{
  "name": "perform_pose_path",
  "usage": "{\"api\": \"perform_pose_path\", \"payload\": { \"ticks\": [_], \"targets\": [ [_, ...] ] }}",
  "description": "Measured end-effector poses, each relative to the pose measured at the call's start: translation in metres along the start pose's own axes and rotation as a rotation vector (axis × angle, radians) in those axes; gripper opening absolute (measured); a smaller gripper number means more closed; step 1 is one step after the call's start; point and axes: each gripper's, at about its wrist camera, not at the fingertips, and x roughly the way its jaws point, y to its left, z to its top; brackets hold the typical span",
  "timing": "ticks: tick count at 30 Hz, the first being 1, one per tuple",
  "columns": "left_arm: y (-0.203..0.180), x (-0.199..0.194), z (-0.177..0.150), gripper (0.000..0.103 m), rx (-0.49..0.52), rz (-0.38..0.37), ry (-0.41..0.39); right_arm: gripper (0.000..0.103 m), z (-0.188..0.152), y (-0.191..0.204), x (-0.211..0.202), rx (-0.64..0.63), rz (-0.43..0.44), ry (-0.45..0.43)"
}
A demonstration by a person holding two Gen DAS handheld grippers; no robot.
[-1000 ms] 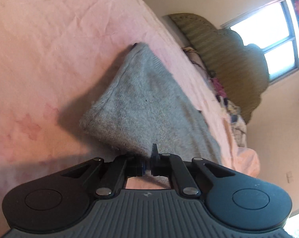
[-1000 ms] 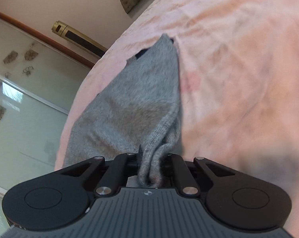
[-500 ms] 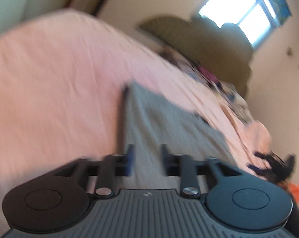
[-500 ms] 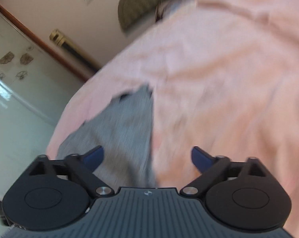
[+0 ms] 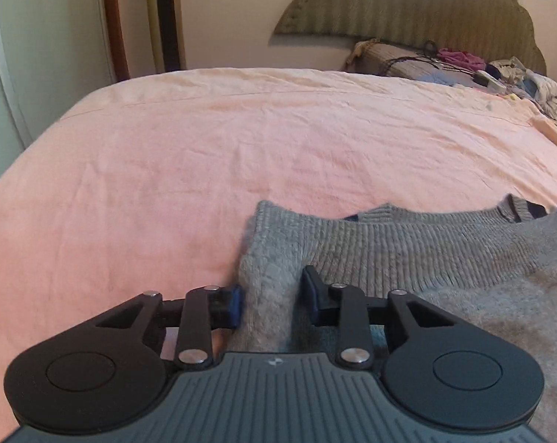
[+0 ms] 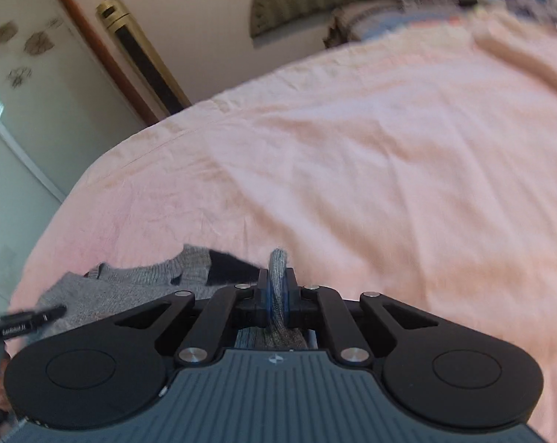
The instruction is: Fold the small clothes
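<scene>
Sweater (image 5: 407,258) lies on the pink bed (image 5: 241,140) right under both grippers; my right gripper (image 6: 277,288) pinches its ribbed edge, my left gripper (image 5: 271,299) straddles a corner, fingers apart; I'd clamp left before lifting evenly

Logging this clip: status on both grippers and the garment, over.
Right gripper shut on grey sweater edge. Left gripper open, straddling a sweater corner. Sweater flat on pink bedsheet. Nothing in the way.
</scene>
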Motion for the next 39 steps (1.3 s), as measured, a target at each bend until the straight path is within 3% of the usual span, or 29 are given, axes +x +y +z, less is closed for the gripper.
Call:
{"api": "perform_pose_path", "payload": {
  "ticks": [4,7,9,10,12,14,19,21,25,30,33,37,39],
  "targets": [
    [-0.007,-0.007,-0.005,0.032,0.047,0.053,-0.042,0.011,0.001,-0.02,0.012,0.053,-0.033,0.005],
    [-0.014,-0.017,-0.005,0.034,0.081,0.105,-0.048,0.025,-0.006,-0.017,-0.004,0.119,0.008,-0.038],
    [-0.017,-0.029,-0.001,0.035,0.077,0.125,-0.069,0.047,-0.012,-0.004,-0.028,0.106,0.029,-0.137],
    [-0.021,-0.034,0.001,0.036,0.076,0.126,-0.096,0.053,-0.014,0.006,-0.039,0.09,0.041,-0.179],
    [-0.033,-0.041,0.006,0.05,0.08,0.119,-0.141,0.077,-0.021,0.026,-0.044,0.056,0.08,-0.193],
    [-0.047,-0.038,0.01,0.063,0.097,0.088,-0.145,0.082,-0.023,0.048,-0.033,-0.006,0.076,-0.161],
    [-0.058,-0.002,0.002,0.065,0.098,0.083,-0.037,0.085,-0.026,0.069,0.026,-0.069,-0.04,-0.052],
    [-0.049,0.001,-0.008,0.074,0.058,0.065,-0.086,0.102,-0.037,0.078,0.037,-0.186,-0.075,-0.077],
    [-0.04,0.003,-0.004,0.08,0.01,0.044,-0.066,0.103,-0.036,0.094,0.049,-0.28,-0.138,-0.034],
    [-0.033,-0.031,-0.019,0.078,-0.009,0.075,-0.064,0.103,-0.037,0.091,0.043,-0.261,-0.123,-0.046],
    [-0.003,-0.082,-0.043,0.081,-0.144,0.05,-0.111,0.103,-0.038,0.088,0.041,-0.24,-0.112,-0.059],
    [0.05,-0.136,-0.107,0.082,-0.53,-0.014,-0.116,0.103,-0.037,0.086,0.039,-0.222,-0.098,-0.067],
    [0.061,-0.148,-0.14,0.082,-0.658,-0.028,-0.084,0.103,-0.037,0.086,0.039,-0.216,-0.094,-0.07]
  ]
}}
